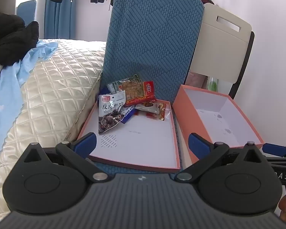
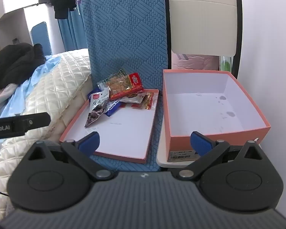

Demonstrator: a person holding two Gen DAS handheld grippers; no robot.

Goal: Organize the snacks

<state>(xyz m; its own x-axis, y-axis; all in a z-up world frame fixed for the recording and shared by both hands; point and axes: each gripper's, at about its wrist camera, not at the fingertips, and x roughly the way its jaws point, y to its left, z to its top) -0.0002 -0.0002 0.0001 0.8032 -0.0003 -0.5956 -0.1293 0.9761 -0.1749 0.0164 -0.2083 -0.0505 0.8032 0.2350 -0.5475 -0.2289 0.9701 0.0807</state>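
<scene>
Several snack packets lie piled at the far end of a shallow orange lid with a white inside: a red packet on top, a grey packet of dark pieces at the left, and a white-and-orange packet. To the lid's right stands a deep orange box, empty. My left gripper is open above the lid's near end, holding nothing. My right gripper is open too, straddling the gap between lid and box, short of the red packet.
The lid rests on a blue textured chair cushion, and the box on a cream chair seat against the white wall. Quilted cream bedding, a light blue cloth and black clothes lie to the left.
</scene>
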